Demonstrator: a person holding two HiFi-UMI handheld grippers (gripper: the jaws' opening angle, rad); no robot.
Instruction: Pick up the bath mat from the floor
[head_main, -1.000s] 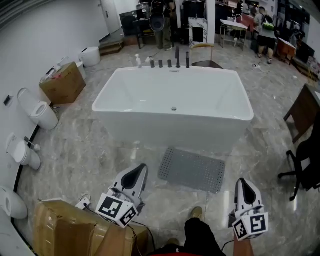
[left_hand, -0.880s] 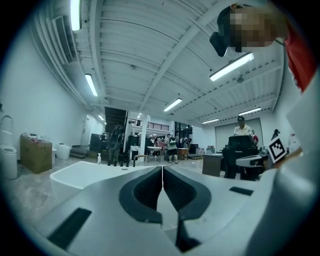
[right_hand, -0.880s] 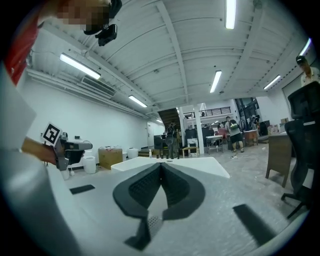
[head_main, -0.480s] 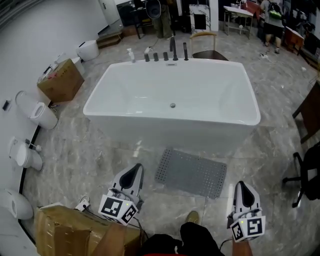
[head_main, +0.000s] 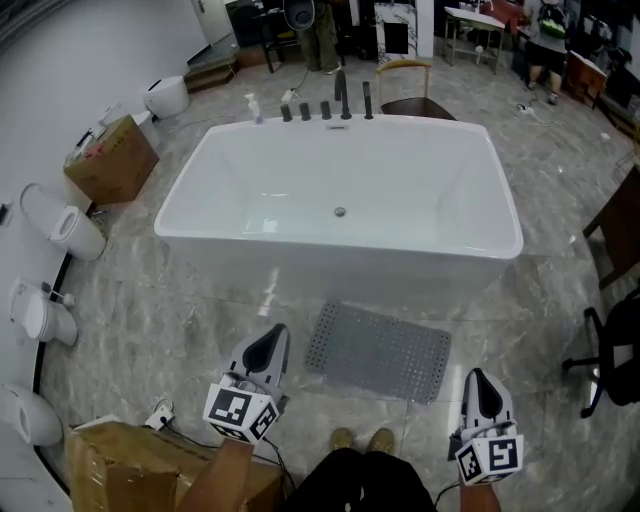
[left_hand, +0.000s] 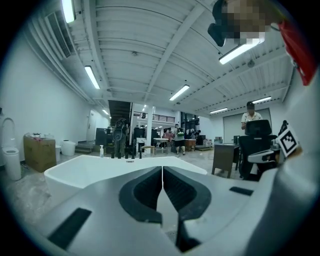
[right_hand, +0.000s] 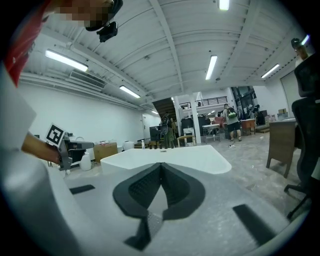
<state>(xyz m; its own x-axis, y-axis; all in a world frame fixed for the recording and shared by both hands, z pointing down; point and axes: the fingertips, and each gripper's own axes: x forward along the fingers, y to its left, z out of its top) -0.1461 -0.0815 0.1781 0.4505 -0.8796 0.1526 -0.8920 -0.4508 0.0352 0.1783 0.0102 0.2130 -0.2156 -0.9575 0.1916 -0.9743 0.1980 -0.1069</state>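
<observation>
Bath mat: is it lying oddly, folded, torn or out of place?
The bath mat lies flat on the floor in front of the bathtub, slightly askew to its front wall, with no fold or tear visible. The left gripper and right gripper are shut, empty, short of it.

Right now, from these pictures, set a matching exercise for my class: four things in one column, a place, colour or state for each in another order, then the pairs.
1 bath mat
2 bathtub
3 left gripper
4 taps

A black, at the far rim
B jaws shut, nothing held
C grey, lying flat
D white, beyond the mat

Pairs: 1-C, 2-D, 3-B, 4-A
</observation>
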